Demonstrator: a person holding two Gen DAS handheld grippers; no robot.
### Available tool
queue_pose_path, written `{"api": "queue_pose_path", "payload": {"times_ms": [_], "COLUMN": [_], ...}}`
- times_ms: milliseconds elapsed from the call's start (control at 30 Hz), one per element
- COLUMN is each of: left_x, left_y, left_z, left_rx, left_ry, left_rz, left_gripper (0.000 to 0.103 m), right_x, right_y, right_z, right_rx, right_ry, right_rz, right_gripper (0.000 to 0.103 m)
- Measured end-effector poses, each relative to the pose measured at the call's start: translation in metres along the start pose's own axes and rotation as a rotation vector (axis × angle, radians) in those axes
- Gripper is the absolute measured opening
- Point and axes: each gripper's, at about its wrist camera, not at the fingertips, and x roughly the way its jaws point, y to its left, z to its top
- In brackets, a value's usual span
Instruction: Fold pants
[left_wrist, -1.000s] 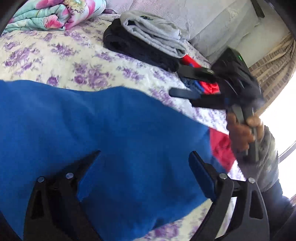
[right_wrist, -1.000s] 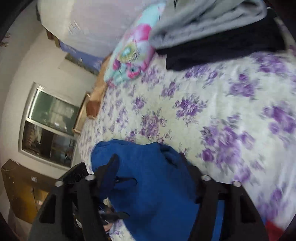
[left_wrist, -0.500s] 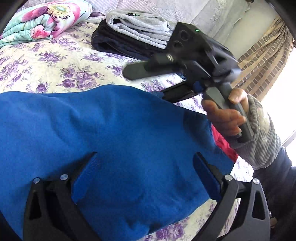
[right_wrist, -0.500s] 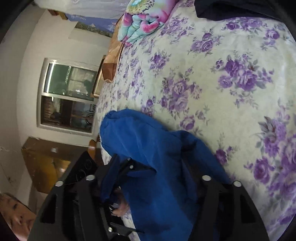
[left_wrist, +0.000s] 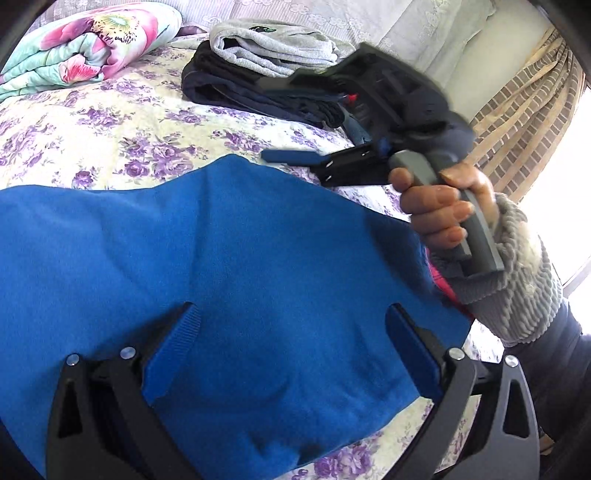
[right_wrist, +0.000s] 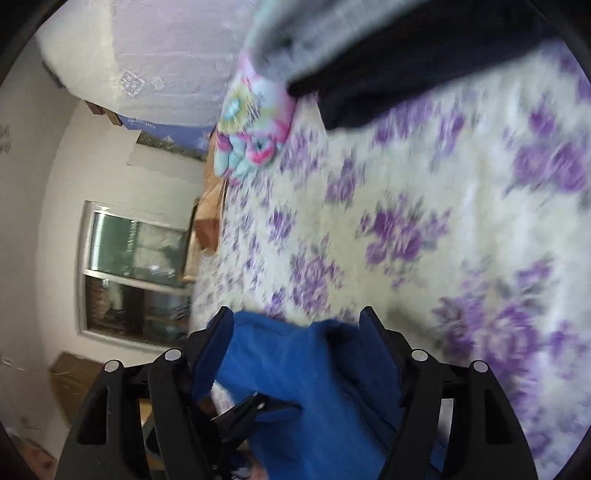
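Note:
Blue pants (left_wrist: 258, 240) lie folded on the flowered bedspread (left_wrist: 110, 122), with a red strip (left_wrist: 441, 284) showing at their right edge. My left gripper (left_wrist: 291, 325) hovers over the near part of the pants, jaws wide open, pads not pressing the cloth. A hand in a grey knitted cuff holds my right gripper (left_wrist: 262, 118) above the pants' far right corner, jaws apart and nothing between them. In the blurred right wrist view, the right gripper (right_wrist: 295, 332) points across the bed and the blue pants (right_wrist: 314, 387) lie under its fingers.
Folded grey clothes (left_wrist: 273, 44) sit on dark ones (left_wrist: 229, 88) at the back of the bed. A rolled flowery quilt (left_wrist: 92, 40) lies back left. A striped curtain (left_wrist: 517, 122) hangs at the right; a window (right_wrist: 136, 273) is beyond the bed's end.
The right gripper let go of the pants' right end, its jaws spread wider, and it rose to hang above the far right corner. The left jaws opened slightly wider.

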Motion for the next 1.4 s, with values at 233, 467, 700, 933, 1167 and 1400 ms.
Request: {"api": "queue_pose_path", "payload": {"times_ms": [233,467,700,933,1167,1400], "left_x": [0.002,0.003,0.004,0.003,0.005,0.012], "left_y": [0.000,0.001,0.001,0.001,-0.006,-0.016], "left_z": [0.000,0.000,0.000,-0.001,-0.004,-0.009], "left_rx": [0.006,0.011,0.012,0.021,0.053,0.123], "left_ry": [-0.002,-0.005,-0.006,-0.010,-0.010,-0.021], "left_rz": [0.008,0.013,0.017,0.017,0.063,0.149], "left_gripper": [0.098,0.098,0.098,0.098,0.098,0.098], "right_x": [0.049,0.030,0.051,-0.032,-0.210,-0.281], "right_y": [0.020,0.025,0.019,0.026,0.020,-0.065], "right_z": [-0.026,-0.018,-0.026,-0.065,-0.234,-0.329], "right_rx": [-0.146,-0.199,-0.154,-0.039,0.063,0.447], "right_ry": [0.103,-0.011,0.049,-0.213,-0.672,-0.866], "right_rz": [-0.268,-0.381,-0.458,-0.328,-0.380,-0.321], "right_gripper": [0.018,0.002,0.000,0.028,0.062,0.068]}}
